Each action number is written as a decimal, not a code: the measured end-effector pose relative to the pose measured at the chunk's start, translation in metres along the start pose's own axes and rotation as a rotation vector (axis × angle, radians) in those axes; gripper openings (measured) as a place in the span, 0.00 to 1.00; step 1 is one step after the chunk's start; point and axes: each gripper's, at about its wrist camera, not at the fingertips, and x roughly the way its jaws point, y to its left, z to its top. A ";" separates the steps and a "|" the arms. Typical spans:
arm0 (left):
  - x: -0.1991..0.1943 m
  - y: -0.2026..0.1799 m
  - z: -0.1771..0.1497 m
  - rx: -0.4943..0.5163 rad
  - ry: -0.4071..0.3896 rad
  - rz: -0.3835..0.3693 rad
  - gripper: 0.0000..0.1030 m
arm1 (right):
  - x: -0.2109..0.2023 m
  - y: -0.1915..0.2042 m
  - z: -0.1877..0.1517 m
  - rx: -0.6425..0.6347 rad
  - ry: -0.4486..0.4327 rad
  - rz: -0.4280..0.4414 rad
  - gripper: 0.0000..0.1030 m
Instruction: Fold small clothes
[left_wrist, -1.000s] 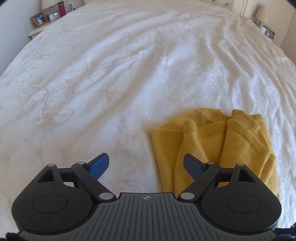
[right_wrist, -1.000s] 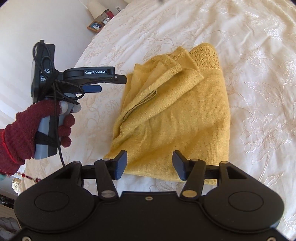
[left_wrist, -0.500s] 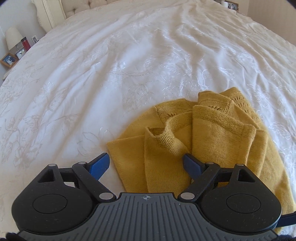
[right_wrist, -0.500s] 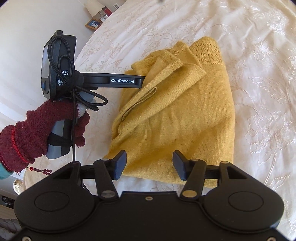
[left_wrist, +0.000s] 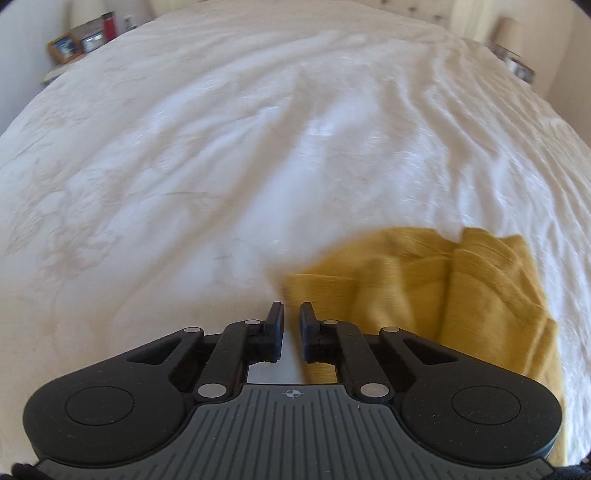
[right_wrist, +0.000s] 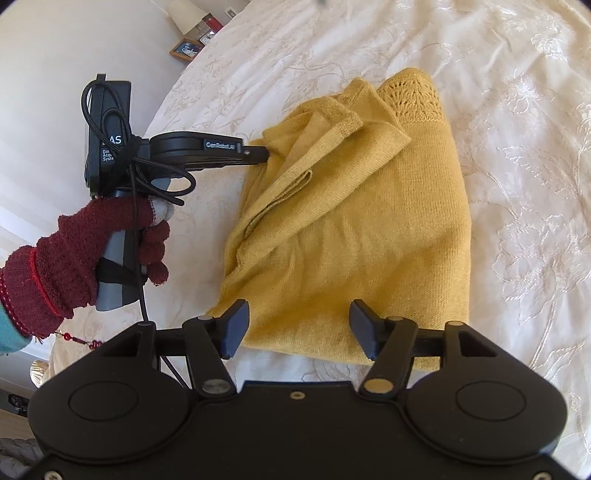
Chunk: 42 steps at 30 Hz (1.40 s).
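While the left hand-held gripper (right_wrist: 264, 154) is pinched together at the yellow sweater's (right_wrist: 362, 229) edge, we're opening the empty right hand-held gripper (right_wrist: 297, 328) and should be lifting gently.

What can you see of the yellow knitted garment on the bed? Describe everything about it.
The yellow garment is a fine, soft-looking mustard knit, folded into a rough rectangle with loose layered flaps bunched along one side. An openwork lace panel shows at its far corner, and ribbed edging runs along the flaps. It lies flat on the white embroidered bedspread. The left gripper meets its bunched side edge; whether fabric is pinched cannot be told. The right gripper hangs above its near edge, jaws opening, nothing between them.
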 end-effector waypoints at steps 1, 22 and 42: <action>0.002 0.011 0.001 -0.031 0.016 0.023 0.09 | 0.000 -0.001 0.000 0.005 -0.004 0.000 0.63; 0.009 -0.057 0.036 0.402 0.036 -0.216 0.43 | 0.011 -0.002 0.038 -0.020 -0.052 0.010 0.63; -0.020 -0.024 0.018 0.238 -0.055 -0.339 0.47 | 0.012 -0.011 0.037 0.003 -0.053 0.007 0.64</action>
